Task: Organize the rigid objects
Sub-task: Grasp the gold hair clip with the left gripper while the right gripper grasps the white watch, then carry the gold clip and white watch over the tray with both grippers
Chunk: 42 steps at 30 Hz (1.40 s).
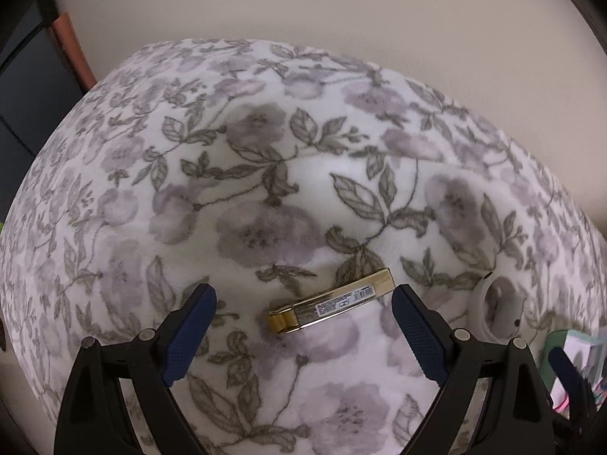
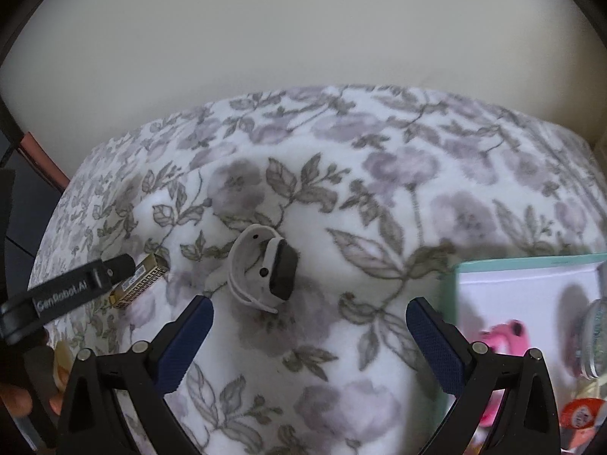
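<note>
The gold case (image 1: pixel 331 301) lies on the flowery blanket (image 1: pixel 265 151), just ahead of the wide-open, empty left tongs (image 1: pixel 303 326). Only the right view shows the white watch (image 2: pixel 265 265) fully — right tongs (image 2: pixel 309 335) open, empty too — and the green-rimmed tray (image 2: pixel 449 303).

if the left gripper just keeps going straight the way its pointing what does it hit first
Most likely the gold lighter, lying on the floral blanket just ahead between the open left gripper fingers; depth is uncertain.

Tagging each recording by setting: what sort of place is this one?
Probably a bedroom or living room: a floral fleece blanket covers a soft surface by a plain wall, with a smartwatch and gold case lying loose.
</note>
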### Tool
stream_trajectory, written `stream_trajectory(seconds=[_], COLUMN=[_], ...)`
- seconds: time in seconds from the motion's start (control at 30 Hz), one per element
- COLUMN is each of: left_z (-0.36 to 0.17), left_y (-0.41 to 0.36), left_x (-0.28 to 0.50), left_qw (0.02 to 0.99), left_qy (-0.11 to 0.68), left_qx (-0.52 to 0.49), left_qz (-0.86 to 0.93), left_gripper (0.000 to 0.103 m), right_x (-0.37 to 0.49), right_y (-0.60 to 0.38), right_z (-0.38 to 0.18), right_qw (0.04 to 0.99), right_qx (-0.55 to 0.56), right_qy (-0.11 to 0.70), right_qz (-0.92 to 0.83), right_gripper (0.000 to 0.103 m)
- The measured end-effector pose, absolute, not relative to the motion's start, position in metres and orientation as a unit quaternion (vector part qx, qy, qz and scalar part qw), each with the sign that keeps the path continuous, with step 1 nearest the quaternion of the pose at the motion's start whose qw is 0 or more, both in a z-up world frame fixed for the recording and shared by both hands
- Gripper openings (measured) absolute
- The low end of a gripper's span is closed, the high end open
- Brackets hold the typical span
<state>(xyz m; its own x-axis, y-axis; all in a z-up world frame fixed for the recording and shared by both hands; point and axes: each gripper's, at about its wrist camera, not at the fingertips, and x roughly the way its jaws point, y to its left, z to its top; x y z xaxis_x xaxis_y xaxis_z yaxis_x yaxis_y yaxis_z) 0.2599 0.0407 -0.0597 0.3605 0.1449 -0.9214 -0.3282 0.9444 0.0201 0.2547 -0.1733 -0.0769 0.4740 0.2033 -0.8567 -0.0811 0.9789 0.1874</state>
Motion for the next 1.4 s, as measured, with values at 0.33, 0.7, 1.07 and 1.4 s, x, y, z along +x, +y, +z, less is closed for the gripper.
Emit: stream_trajectory(seconds=[0.33,0.7,1.07,1.4], left_z=[-0.082,-0.093,-0.087,-0.067], left_y=[0.033,0.034,0.018,0.017], left_x=[0.277,0.282,0.278,0.256], left_qw=[0.823,0.831,0.834,0.832], left_qy=[0.559,0.553,0.550,0.550], left_qx=[-0.009,-0.010,-0.005,-0.050], left_qz=[0.101,0.061,0.051,0.057], left_gripper=[0.094,0.073,0.020,0.016], right_x=[0.274,0.285,0.274,0.254], right_y=[-0.149,-0.135,-0.128,-0.146], right_z=[-0.103,-0.104,-0.098,-0.073], right_qw=[0.847,0.859,0.858,0.859], right_qx=[0.030,-0.002,-0.004,0.016], right_qy=[0.524,0.508,0.507,0.507], right_qz=[0.079,0.062,0.080,0.070], right_gripper=[0.103,0.078,0.052,0.052])
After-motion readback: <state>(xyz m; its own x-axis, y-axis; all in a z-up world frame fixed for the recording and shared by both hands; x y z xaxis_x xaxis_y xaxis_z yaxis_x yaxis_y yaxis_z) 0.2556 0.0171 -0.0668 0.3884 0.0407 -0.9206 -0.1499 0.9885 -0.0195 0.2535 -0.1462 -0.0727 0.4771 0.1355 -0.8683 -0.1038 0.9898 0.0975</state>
